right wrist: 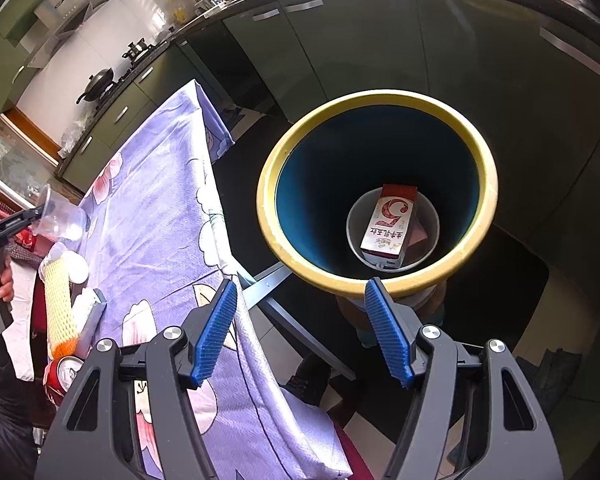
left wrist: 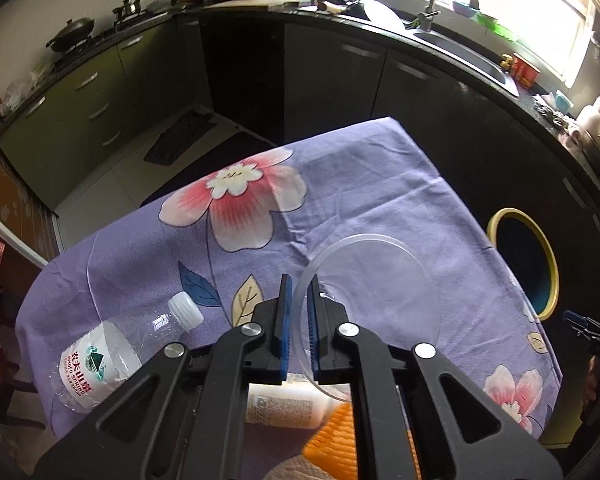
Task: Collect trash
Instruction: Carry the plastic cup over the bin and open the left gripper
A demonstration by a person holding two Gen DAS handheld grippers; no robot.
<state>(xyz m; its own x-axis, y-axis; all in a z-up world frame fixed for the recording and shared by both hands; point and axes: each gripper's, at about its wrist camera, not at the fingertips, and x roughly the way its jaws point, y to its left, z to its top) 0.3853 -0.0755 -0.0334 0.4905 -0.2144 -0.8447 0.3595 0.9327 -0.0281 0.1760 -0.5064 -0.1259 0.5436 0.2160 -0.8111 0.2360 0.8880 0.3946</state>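
Note:
My left gripper point(left wrist: 300, 292) is shut on the rim of a clear plastic cup point(left wrist: 380, 276), held above the purple flowered tablecloth point(left wrist: 148, 252); the cup also shows in the right wrist view point(right wrist: 60, 216). A plastic water bottle point(left wrist: 116, 352) lies on the cloth at the left. My right gripper point(right wrist: 302, 292) is open and empty, above the near rim of the yellow-rimmed bin point(right wrist: 380, 100). A red and white carton point(right wrist: 388, 228) lies at the bin's bottom. The bin also shows beside the table's right edge in the left wrist view point(left wrist: 552, 268).
On the table near me lie an orange foam net sleeve point(right wrist: 58, 304), a white labelled bottle point(left wrist: 284, 408), a red can point(right wrist: 62, 376) and a tissue point(left wrist: 292, 470). Dark kitchen cabinets point(left wrist: 332, 76) and a counter with a sink point(left wrist: 460, 48) curve around the table.

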